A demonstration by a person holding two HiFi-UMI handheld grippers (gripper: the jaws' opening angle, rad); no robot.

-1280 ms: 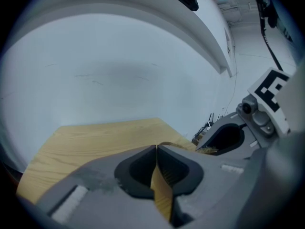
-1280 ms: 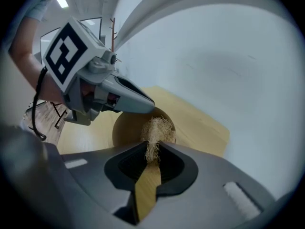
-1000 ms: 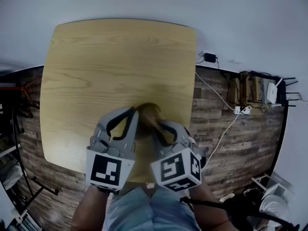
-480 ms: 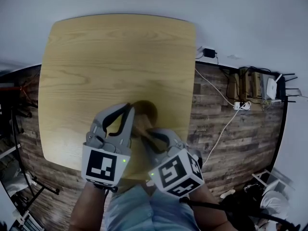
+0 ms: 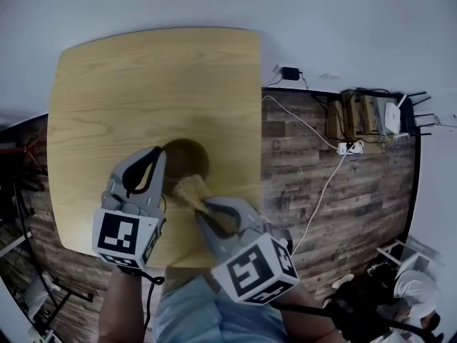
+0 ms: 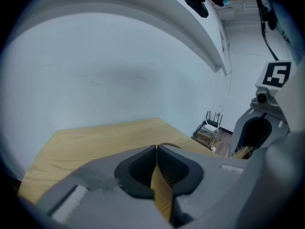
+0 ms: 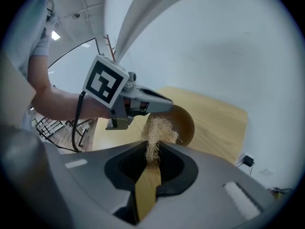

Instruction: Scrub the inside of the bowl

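Note:
A brown wooden bowl [image 5: 187, 156] sits on the light wooden table [image 5: 143, 84], near its front edge. My left gripper [image 5: 161, 164] is shut on the bowl's left rim, which shows as a thin wooden edge [image 6: 162, 190] between the jaws. My right gripper [image 5: 207, 207] is shut on the flat wooden handle [image 7: 147, 190] of a scrubbing brush. The brush's straw bristles [image 5: 188, 189] lie at the bowl's near rim. In the right gripper view the bristles [image 7: 159, 130] stand in front of the bowl [image 7: 185, 123], just below the left gripper [image 7: 138, 101].
The table's right edge [image 5: 260, 120] drops to a dark plank floor [image 5: 335, 191]. White cables and a power strip [image 5: 348, 147] lie there, beside a low stand with a router [image 5: 393, 116]. A metal rack [image 5: 28, 299] stands at the lower left.
My right gripper has drawn back toward me, bringing the brush head out to the bowl's near rim. More of the bowl shows now. The whole view has shifted left.

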